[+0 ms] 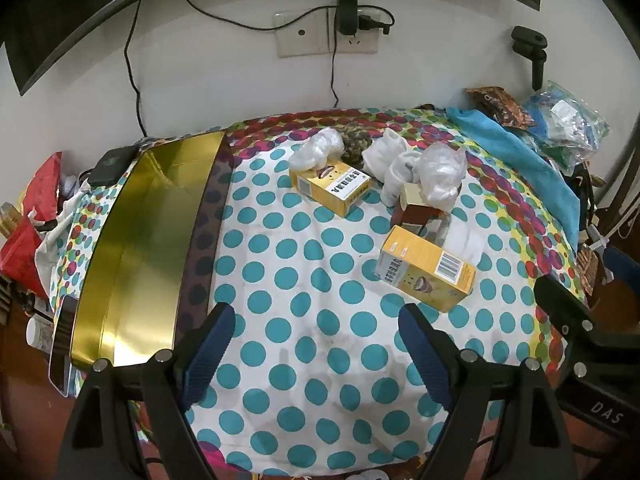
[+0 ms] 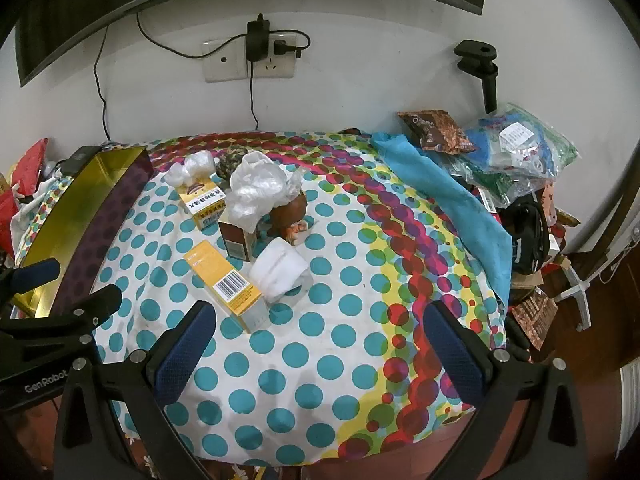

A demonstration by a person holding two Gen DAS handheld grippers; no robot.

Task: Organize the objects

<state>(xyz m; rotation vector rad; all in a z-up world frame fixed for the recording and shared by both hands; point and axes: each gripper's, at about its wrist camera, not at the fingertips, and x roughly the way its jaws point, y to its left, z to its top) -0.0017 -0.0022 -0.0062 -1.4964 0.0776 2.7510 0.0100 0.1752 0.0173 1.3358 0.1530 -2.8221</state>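
A gold-lined box (image 1: 140,240) lies open at the left of the dotted tablecloth (image 1: 304,280); it also shows in the right wrist view (image 2: 76,216). Two yellow cartons lie on the cloth: a near one (image 1: 426,270) (image 2: 226,284) and a far one (image 1: 332,186) (image 2: 202,202). A brown carton (image 1: 416,210) (image 2: 236,236), crumpled plastic bags (image 1: 440,174) (image 2: 258,188), white socks (image 1: 394,164) (image 2: 280,270) and a brown figurine (image 2: 290,210) crowd around them. My left gripper (image 1: 318,334) is open and empty, short of the near carton. My right gripper (image 2: 320,338) is open and empty, just right of it.
A blue cloth (image 2: 444,196) and a heap of snack packets and plastic bags (image 2: 516,148) fill the right side. Red bags and clutter (image 1: 28,216) lie left of the box. A wall socket with cables (image 1: 328,32) is behind. The table edge is near.
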